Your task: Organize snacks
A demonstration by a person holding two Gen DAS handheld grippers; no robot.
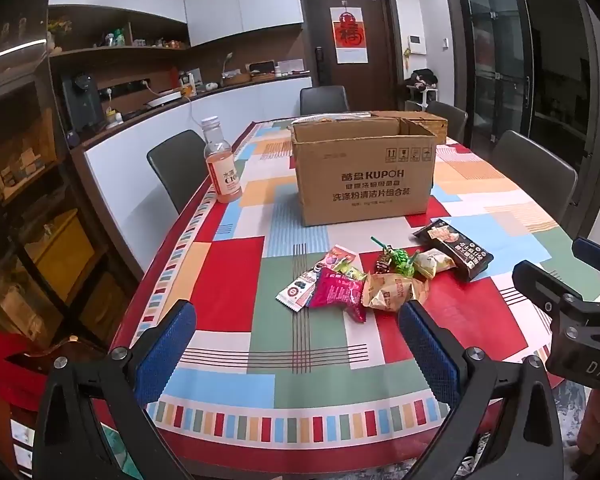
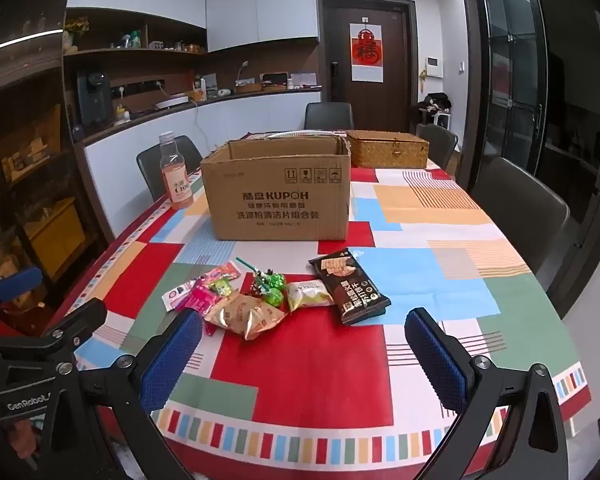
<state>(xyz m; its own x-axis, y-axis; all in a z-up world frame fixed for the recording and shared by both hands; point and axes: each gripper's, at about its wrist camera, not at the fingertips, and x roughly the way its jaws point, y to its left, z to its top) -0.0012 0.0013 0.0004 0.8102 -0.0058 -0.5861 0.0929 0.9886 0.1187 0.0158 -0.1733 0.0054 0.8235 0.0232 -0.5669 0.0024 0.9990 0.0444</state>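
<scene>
A small pile of snacks lies on the patchwork tablecloth [image 1: 228, 276]: a black biscuit packet [image 1: 454, 254] [image 2: 350, 286], a pale yellow packet [image 1: 434, 262] [image 2: 306, 296], green-wrapped candies [image 1: 396, 260] [image 2: 272, 286], a gold-brown packet [image 1: 394, 292] [image 2: 246, 314], a magenta packet [image 1: 338, 292] and a white-and-pink sachet [image 1: 296, 294]. Behind them stands an open cardboard box [image 1: 364, 180] [image 2: 278, 200]. My left gripper [image 1: 300, 344] hovers open just short of the pile, nothing between its blue pads. My right gripper [image 2: 302, 356] is also open and empty, near the table's front edge.
A pink drink bottle [image 1: 222, 164] [image 2: 174, 178] stands left of the box. A wicker basket [image 2: 388, 150] sits behind the box on the right. Grey chairs [image 2: 520, 196] line both long sides and the far end. A counter with shelves runs along the left wall.
</scene>
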